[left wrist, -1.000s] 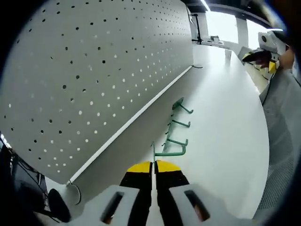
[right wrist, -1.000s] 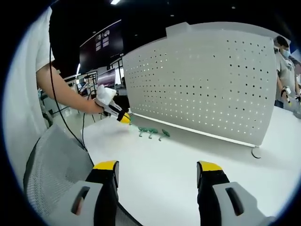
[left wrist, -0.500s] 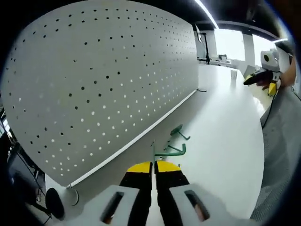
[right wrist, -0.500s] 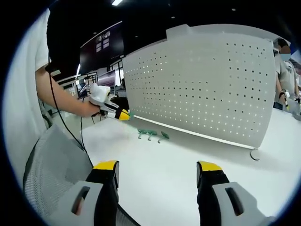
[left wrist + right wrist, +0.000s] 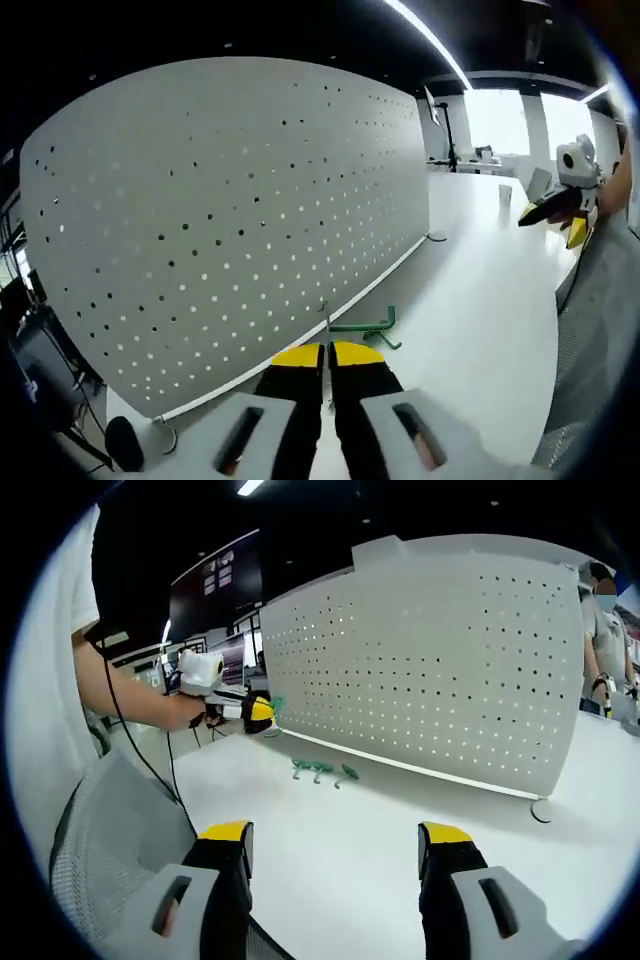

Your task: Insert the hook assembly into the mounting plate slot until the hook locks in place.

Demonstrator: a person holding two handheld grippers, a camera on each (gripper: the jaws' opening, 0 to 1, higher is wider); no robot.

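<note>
Yellow-tipped jaws of the left gripper (image 5: 327,352) are pressed together on a green hook (image 5: 362,326), lifted off the white table (image 5: 480,290) just in front of the pegboard (image 5: 230,210). Right gripper (image 5: 335,840) has its jaws wide apart, holding nothing, low over the table. Ahead of it, more green hooks (image 5: 322,771) lie on the table near the pegboard's foot, just beside the left gripper.

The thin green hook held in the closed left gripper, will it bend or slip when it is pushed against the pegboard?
The green hook looks like thin bent wire, so probably light and fairly stiff. Pinched at one end by the left gripper, it may pivot when pressed against the pegboard.
</note>
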